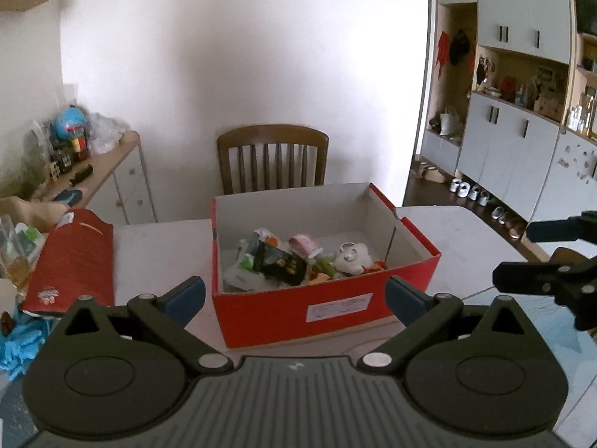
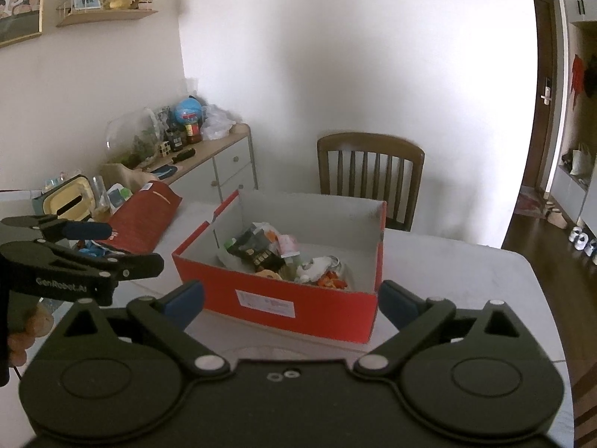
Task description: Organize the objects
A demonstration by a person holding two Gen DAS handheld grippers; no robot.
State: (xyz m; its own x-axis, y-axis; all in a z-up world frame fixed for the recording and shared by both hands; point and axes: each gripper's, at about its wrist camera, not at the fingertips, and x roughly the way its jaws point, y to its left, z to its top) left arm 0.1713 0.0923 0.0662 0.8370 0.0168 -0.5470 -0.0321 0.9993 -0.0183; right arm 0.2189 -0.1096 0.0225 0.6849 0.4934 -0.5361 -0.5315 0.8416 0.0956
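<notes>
1. Nearest your left camera is your left gripper (image 1: 294, 295); its blue pads (image 1: 186, 295) are spread wide with nothing between them, and the near red wall of the box (image 1: 298, 310) shows in the gap.
2. Your right gripper (image 2: 291, 300) is spread just as wide and also holds nothing.
3. The box sits on the white table (image 1: 156, 250), straight ahead of and below both sets of fingers. Neither gripper touches it.
4. Its long axis runs roughly across the left view. In the right view it is skewed, with the near right corner (image 2: 373, 298) toward you.
5. Both hands look about equally near. The left one faces the long wall more squarely, so I judge it better placed for a reach inside.
6. The box is red outside, white inside, lidless, with a white label (image 1: 337, 306) on the front. Small items (image 1: 298, 257) lie jumbled on its floor: a dark packet, something pink, something white.
7. A red pouch (image 1: 71, 261) lies left of the box, apart from it.
</notes>
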